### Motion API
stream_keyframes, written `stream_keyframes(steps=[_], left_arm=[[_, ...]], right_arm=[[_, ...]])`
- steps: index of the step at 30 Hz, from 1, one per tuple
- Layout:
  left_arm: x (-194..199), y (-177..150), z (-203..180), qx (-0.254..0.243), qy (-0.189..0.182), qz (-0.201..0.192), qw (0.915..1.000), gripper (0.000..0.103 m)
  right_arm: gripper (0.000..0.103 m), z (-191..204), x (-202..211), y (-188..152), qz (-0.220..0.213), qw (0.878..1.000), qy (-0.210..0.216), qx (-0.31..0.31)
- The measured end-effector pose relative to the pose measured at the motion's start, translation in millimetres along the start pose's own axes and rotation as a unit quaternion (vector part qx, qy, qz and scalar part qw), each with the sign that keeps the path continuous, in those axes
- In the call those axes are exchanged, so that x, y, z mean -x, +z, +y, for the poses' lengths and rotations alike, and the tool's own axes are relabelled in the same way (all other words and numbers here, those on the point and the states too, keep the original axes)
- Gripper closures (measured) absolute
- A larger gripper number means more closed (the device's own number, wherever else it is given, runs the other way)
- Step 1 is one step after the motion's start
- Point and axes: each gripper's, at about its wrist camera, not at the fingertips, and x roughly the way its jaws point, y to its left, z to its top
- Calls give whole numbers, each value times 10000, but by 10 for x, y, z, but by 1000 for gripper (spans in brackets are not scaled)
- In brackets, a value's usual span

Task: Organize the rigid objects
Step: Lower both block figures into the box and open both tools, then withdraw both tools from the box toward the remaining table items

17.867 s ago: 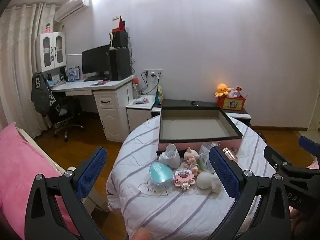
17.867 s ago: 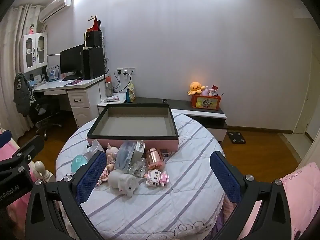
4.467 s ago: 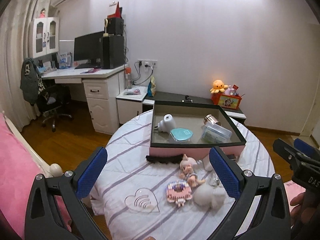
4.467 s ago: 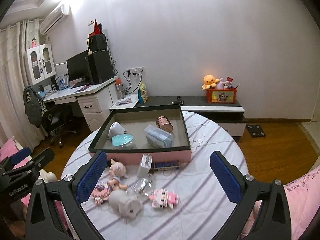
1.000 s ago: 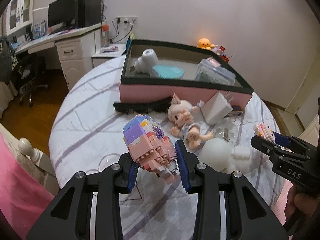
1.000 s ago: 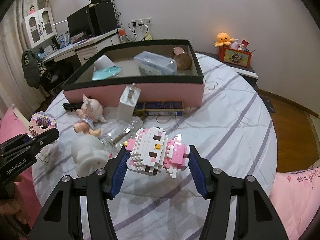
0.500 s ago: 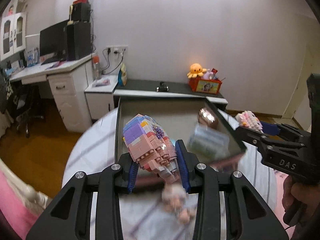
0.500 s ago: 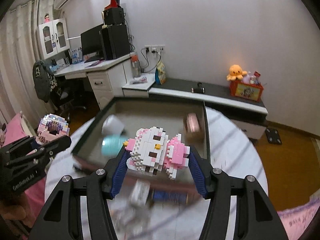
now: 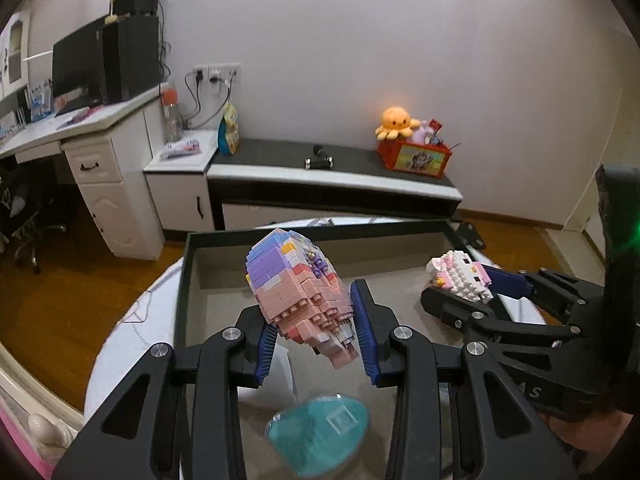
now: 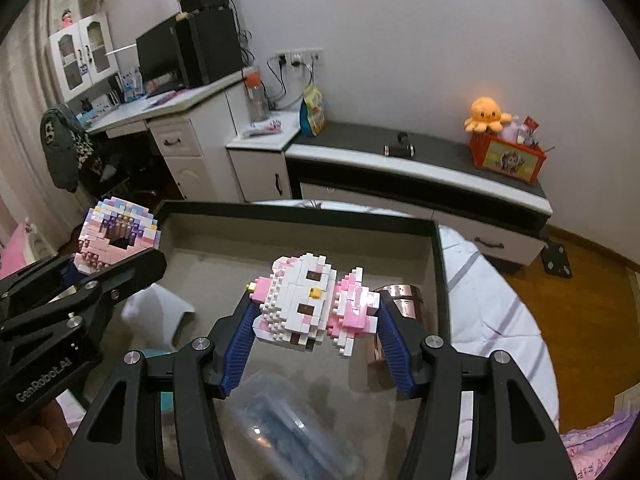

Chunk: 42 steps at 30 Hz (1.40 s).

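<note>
My left gripper is shut on a pink and purple brick model and holds it above the inside of the dark-rimmed box. My right gripper is shut on a white and pink brick cat, also above the box. Each gripper shows in the other's view: the right gripper with its cat, the left gripper with its model. In the box lie a teal oval case, a white object, a clear plastic case and a copper tin.
The box sits on a round table with a striped white cloth. Behind it stand a low dark-topped cabinet, a red toy box with an orange octopus, and a white desk with a monitor at the left.
Both grippers have moved forward and lower over the box with their brick models; the box floor and its contents now lie right beneath the fingers.
</note>
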Motion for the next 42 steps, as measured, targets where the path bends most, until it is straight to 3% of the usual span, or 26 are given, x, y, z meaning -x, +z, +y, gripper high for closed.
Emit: stream_keyframes(steps=[6,7,8,9,11,13,14,15,24,42], left_arm=[[-299,-44,75,43,-5,372,9993,65],[-303,-60,88,65,-15,395,9992,60],[-282,-72,96,74,-3,364,9993,52],[-247,-85,108,63,104,301,9995,46],[-150,-108,165,118,215,188,9995,18],[1,-123,224,236,182,4,9996,1],[73,-125,239,252,209,-88,9994,0],[155,-133,242,240,246,-163,9993,0],[905,-371,100,9,775,-675,9947,0],[2089,-1133,-168,95,786,-1137,9904,0]], right_arm=[[43,-63,-156,-40,225,9997,-30,8],[35,-65,-168,-48,261,9997,-35,1],[21,-62,-163,-62,273,9996,-31,-20],[19,-83,-134,-89,236,9997,-37,-80],[16,-128,-83,-95,187,9996,26,-212],[11,-166,-21,-111,156,9993,11,-353],[2,-161,8,-116,139,9992,-34,-360],[0,-153,43,-128,109,9993,-81,-357],[0,55,657,-333,-438,9980,-92,-456],[0,417,2025,-1055,-1451,9877,-394,-425]])
